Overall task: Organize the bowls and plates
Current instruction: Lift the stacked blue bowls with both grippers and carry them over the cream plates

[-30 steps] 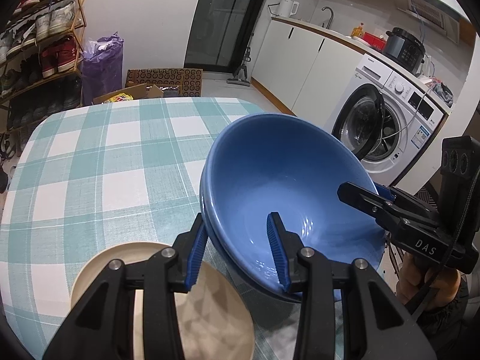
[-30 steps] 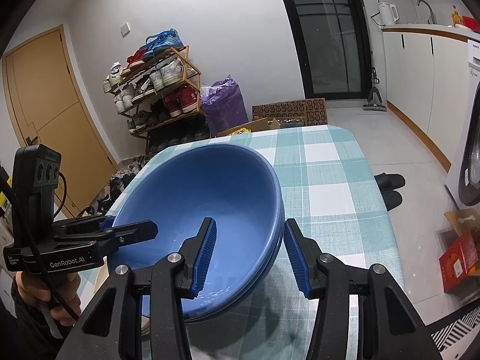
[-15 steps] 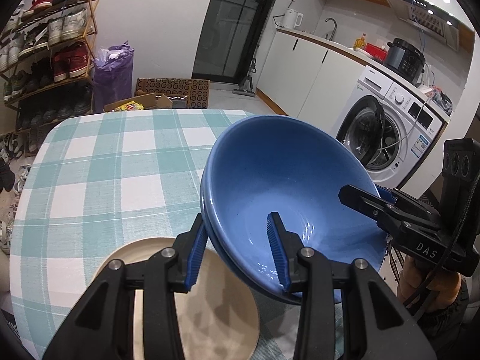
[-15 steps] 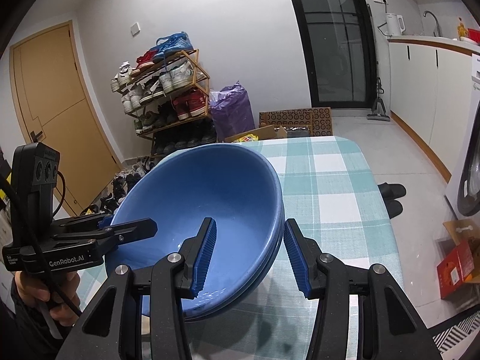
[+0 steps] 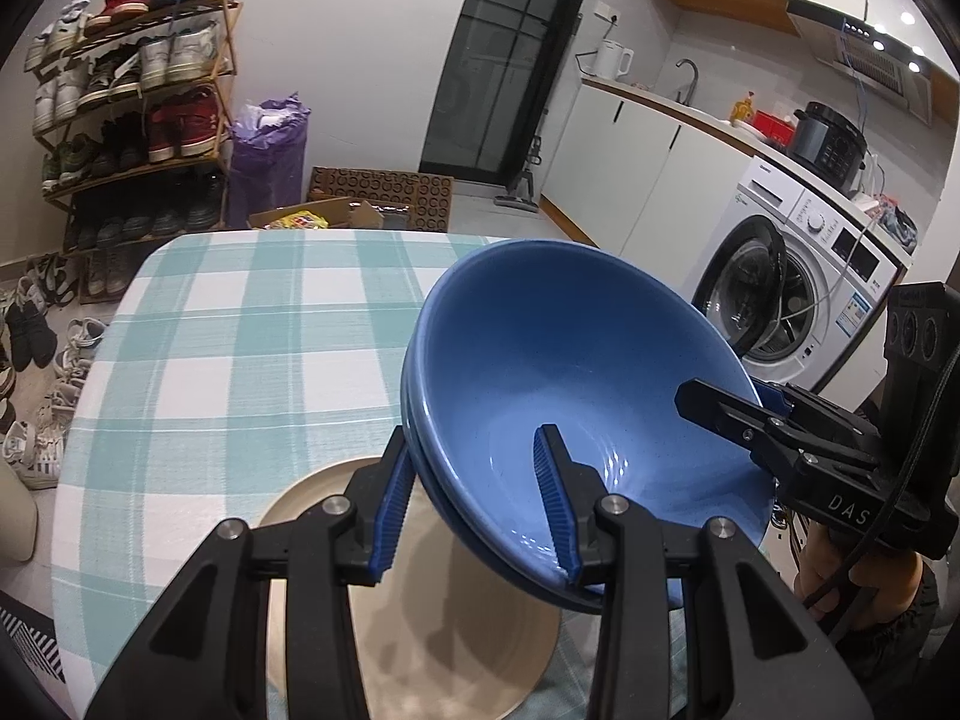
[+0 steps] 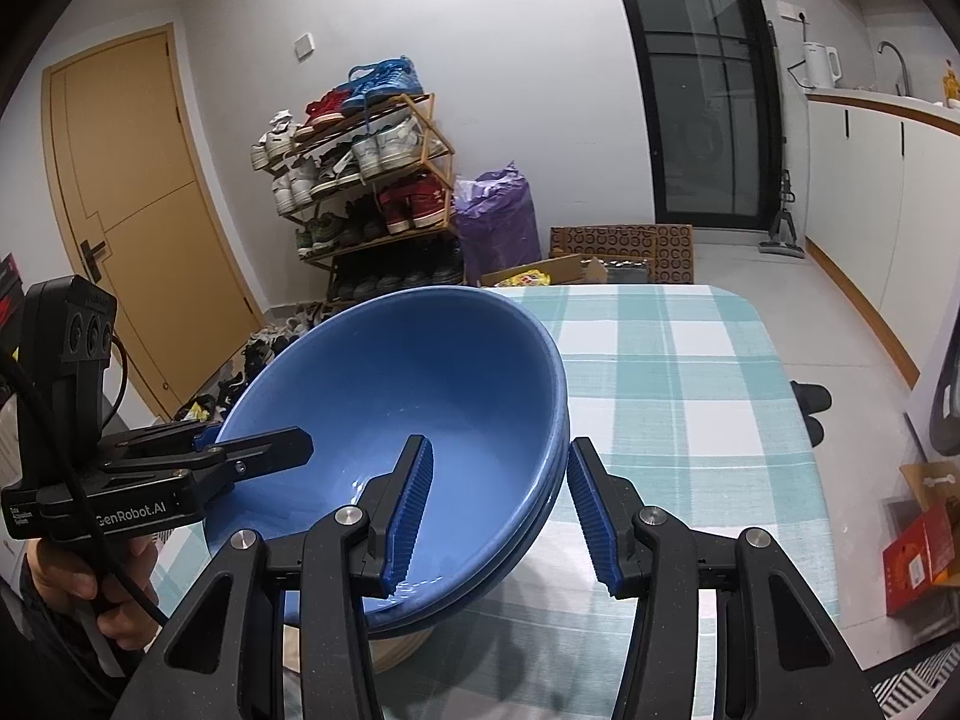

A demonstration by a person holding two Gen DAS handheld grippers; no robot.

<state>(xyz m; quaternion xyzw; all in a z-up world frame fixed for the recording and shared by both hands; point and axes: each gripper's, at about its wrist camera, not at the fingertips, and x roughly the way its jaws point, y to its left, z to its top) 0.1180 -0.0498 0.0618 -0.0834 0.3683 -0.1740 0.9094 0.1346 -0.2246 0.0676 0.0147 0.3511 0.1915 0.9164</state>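
Note:
A nested stack of blue bowls (image 5: 570, 360) (image 6: 390, 384) hangs tilted above the checked table, carried between both grippers. My left gripper (image 5: 474, 498) is shut on the stack's left rim, one pad inside and one outside. On the opposite rim my right gripper (image 6: 501, 510) is shut the same way. Each gripper also shows in the other's view: the right gripper (image 5: 720, 408) and the left gripper (image 6: 264, 450). A beige plate (image 5: 432, 648) (image 6: 396, 648) lies on the table under the bowls, partly hidden by them.
The table (image 5: 240, 360) (image 6: 672, 372) wears a teal and white checked cloth. A shoe rack (image 5: 132, 120) and a purple bag (image 6: 492, 222) stand beyond its far edge. A washing machine (image 5: 798, 276) and white cabinets stand to the right.
Both grippers have risen and drawn back with the blue bowls held between them. The table has dropped lower in both views, and more of the beige plate shows underneath.

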